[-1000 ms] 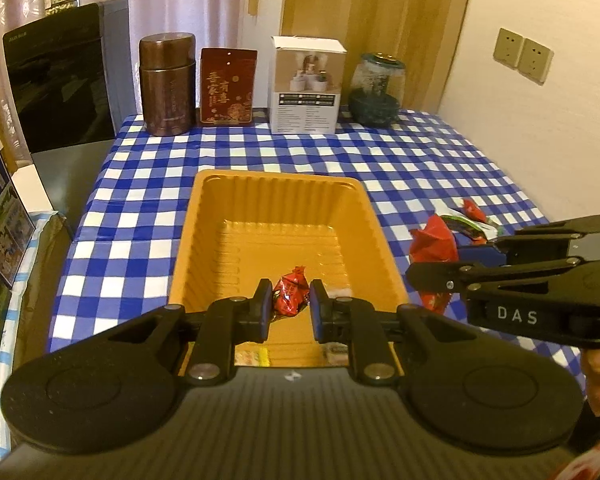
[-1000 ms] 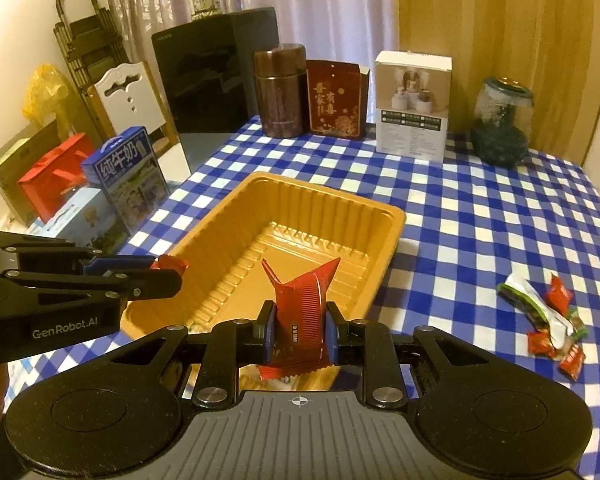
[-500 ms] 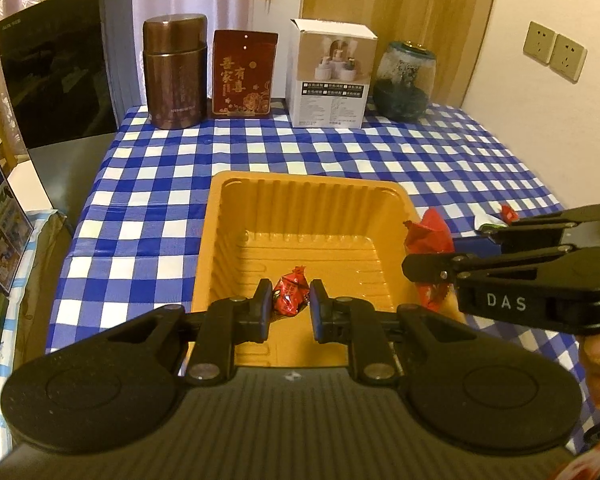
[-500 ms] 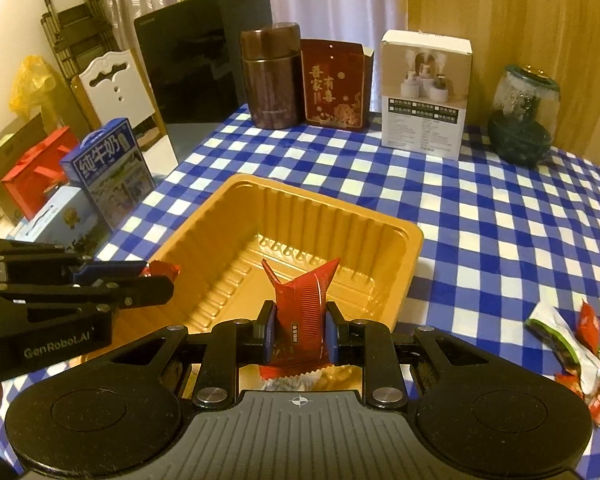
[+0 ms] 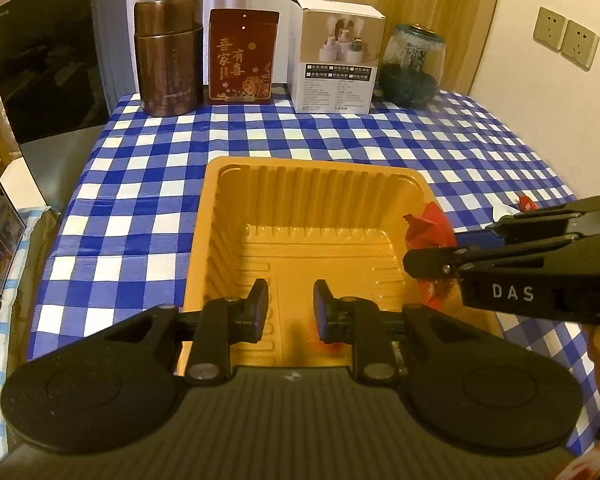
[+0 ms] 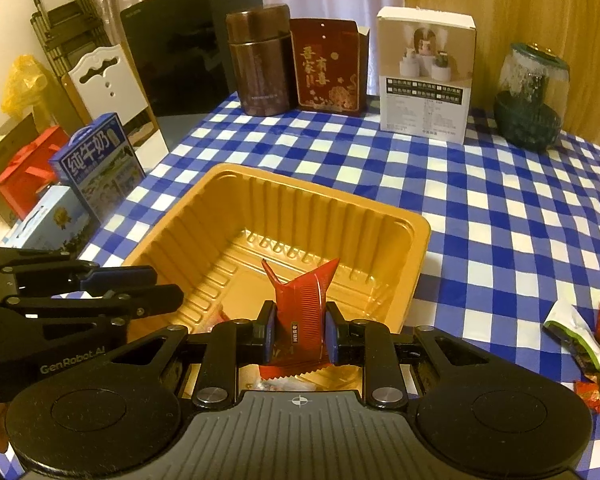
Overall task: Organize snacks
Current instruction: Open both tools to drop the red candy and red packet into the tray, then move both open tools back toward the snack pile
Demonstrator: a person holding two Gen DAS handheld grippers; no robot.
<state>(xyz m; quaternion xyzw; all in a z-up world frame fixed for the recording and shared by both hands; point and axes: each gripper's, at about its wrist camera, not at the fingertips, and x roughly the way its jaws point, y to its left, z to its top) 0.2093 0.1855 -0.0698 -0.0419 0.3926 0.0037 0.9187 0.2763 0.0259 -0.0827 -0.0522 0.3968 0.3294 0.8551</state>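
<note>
An orange plastic tray (image 5: 312, 172) (image 6: 384, 220) sits on the blue checked tablecloth. My left gripper (image 5: 290, 311) is open and empty above the tray's near end; a blurred red candy (image 5: 327, 347) lies in the tray below its right finger. My right gripper (image 6: 299, 333) is shut on a red snack packet (image 6: 298, 300) and holds it over the tray's near right side; the packet also shows in the left wrist view (image 5: 426, 230). Several loose snacks (image 6: 588, 352) lie on the cloth to the right.
A brown canister (image 5: 168, 54), a dark red box (image 5: 242, 62), a white box (image 5: 336, 56) and a glass jar (image 5: 412, 66) line the table's far edge. A black appliance (image 6: 188, 44) and boxes (image 6: 96, 164) stand off the table's left edge.
My left gripper has opened and let go of the small red candy, which dropped into the tray. My right gripper has moved over the tray with its packet.
</note>
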